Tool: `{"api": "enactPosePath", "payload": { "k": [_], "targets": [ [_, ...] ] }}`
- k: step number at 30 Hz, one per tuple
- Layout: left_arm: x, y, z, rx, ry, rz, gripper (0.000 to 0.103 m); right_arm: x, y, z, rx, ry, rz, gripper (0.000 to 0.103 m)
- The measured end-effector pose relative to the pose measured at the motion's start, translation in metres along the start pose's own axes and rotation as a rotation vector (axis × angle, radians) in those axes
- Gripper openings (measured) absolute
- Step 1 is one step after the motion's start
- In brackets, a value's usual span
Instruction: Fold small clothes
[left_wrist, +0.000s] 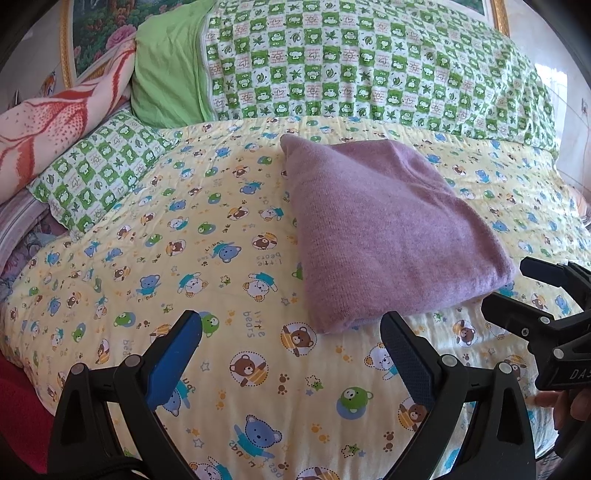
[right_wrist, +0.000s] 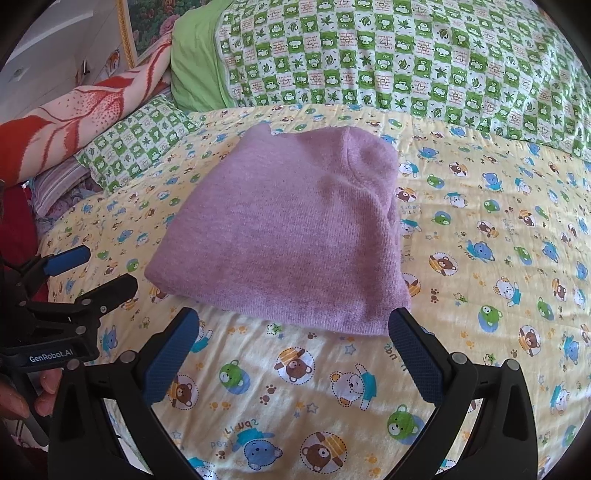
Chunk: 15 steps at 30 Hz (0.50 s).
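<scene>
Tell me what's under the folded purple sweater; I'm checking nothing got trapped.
The purple sweater lies on the yellow bear-print quilt, which shows all around it. Whatever is between its folded layers or beneath it is covered.

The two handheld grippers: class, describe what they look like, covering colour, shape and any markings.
Both the left gripper and the right gripper have black plastic frames with silver rivets and forked arms ending in blue textured pads. Seen from the right wrist view, the left one carries a white "GenRobot.AI" label; the right one shows white letters "DAS", cut off.
</scene>
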<state>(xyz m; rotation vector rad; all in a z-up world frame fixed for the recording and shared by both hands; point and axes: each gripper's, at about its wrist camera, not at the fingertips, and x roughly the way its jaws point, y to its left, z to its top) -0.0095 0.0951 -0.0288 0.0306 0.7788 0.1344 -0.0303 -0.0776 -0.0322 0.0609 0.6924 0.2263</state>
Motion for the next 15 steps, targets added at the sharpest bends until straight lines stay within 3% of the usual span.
{"api": "enactPosePath", "payload": {
  "k": [15],
  "targets": [
    [-0.003,0.014,0.016,-0.039,-0.006,-0.017,0.098,-0.008,-0.009,0.015,0.030,-0.026,0.009,0.102]
  ]
}}
